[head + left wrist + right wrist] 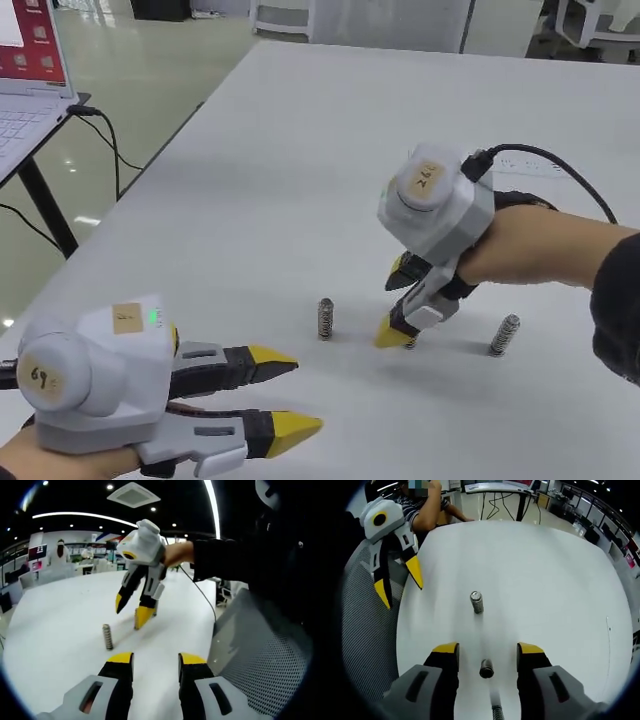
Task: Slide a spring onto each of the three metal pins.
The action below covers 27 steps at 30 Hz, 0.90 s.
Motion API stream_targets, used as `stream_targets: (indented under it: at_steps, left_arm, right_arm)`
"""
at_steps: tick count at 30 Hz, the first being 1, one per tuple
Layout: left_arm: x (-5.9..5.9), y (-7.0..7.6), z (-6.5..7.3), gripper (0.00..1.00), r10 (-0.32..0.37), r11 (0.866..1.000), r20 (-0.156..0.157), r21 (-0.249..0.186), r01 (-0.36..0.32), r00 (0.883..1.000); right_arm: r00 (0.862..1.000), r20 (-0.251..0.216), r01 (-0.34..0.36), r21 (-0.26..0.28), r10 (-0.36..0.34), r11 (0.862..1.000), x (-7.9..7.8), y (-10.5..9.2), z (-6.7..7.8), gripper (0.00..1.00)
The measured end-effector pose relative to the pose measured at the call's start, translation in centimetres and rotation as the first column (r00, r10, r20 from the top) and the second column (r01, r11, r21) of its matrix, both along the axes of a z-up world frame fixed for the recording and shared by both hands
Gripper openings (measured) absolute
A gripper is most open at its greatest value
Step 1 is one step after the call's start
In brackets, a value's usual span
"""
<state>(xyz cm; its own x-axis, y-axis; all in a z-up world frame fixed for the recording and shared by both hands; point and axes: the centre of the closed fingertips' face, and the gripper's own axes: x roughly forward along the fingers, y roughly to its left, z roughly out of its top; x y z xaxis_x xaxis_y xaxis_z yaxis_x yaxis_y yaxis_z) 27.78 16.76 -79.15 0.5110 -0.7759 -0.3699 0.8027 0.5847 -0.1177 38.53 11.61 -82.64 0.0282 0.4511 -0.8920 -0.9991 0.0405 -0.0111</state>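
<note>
White and smooth, the big flat table point(300, 150) has three little springs in a row on it. The one to find first is the first spring point(325, 318), a small grey metal coil that stands straight up.

Far to the left of the first spring, off the table edge, sits an open silver laptop point(25, 70) with a red screen.

Near the first spring on its left is the left gripper point(292, 392), a white and black tool with two yellow tips. It points at the first spring point(107, 636) but does not touch it. The left gripper point(156, 659) has its jaws spread wide with nothing between them.

Just to the right of the first spring is the right gripper point(390, 310), white and black with yellow tips too, pointing down at the table. A thin black cable point(545, 160) runs from its back. Its jaws are spread apart. The second spring point(486, 669), another small grey metal coil, stands between them, and the right gripper view shows a gap on each side of it.

Further right of the first spring is the third spring point(505, 335), a grey metal coil that leans a little, apart from both grippers.
</note>
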Motion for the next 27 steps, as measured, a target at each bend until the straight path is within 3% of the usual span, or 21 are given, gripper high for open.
stream_targets:
  at_steps: [14, 23, 27]
  left_arm:
    - [0.2, 0.1, 0.1, 0.32, 0.013, 1.000, 0.003, 0.000, -0.013, 1.000]
    - [0.4, 0.3, 0.3, 0.34, 0.023, 1.000, 0.006, -0.003, -0.023, 1.000]
    - [0.6, 0.3, 0.4, 0.35, 0.030, 1.000, 0.007, -0.006, -0.030, 1.000]
  right_arm:
    - [0.993, 0.045, 0.109, 0.089, -0.113, 0.990, 0.8, -3.3, 1.3, 0.54]
    - [0.975, 0.061, 0.199, 0.171, -0.212, 0.965, 0.8, -5.6, 2.2, 0.57]
    - [0.961, 0.064, 0.250, 0.216, -0.269, 0.944, 0.9, -6.6, 2.5, 0.59]
